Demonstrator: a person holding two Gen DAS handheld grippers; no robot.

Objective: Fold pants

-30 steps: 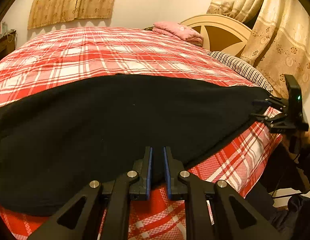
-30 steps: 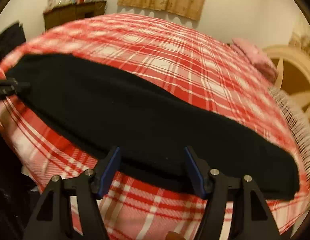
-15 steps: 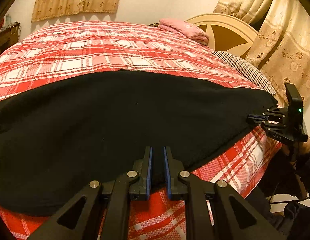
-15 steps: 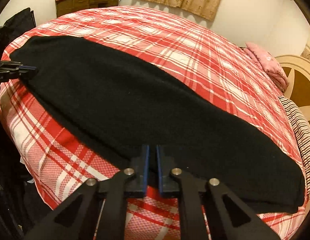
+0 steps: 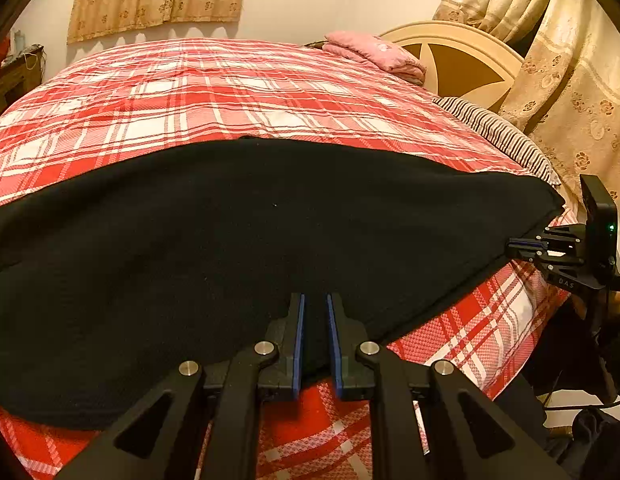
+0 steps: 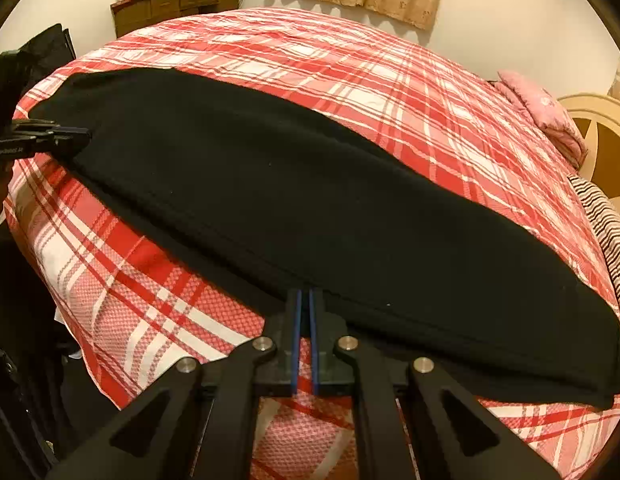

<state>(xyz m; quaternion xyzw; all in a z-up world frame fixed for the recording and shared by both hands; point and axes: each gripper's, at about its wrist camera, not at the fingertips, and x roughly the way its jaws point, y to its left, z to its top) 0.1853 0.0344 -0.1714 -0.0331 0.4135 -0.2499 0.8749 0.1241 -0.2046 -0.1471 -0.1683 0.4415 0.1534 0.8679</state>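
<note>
one black pants [image 5: 246, 248], two grippers [image 5: 313, 320] [image 6: 304, 312], one pillow [image 5: 373, 54]

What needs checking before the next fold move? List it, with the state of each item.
1. Left hand-held gripper shut on the pants near edge: ok, black cloth sits between the closed fingers.
2. Right hand-held gripper shut on the near edge: ok, fingers closed with cloth between them.
3. Both layers caught in each grip: cannot tell, a lower layer shows under the seam.
4. Pants lying flat on the bedspread: ok, no big wrinkles seen.
5. Landing area beyond the pants free: ok, bare plaid up to the pink pillow.
</note>
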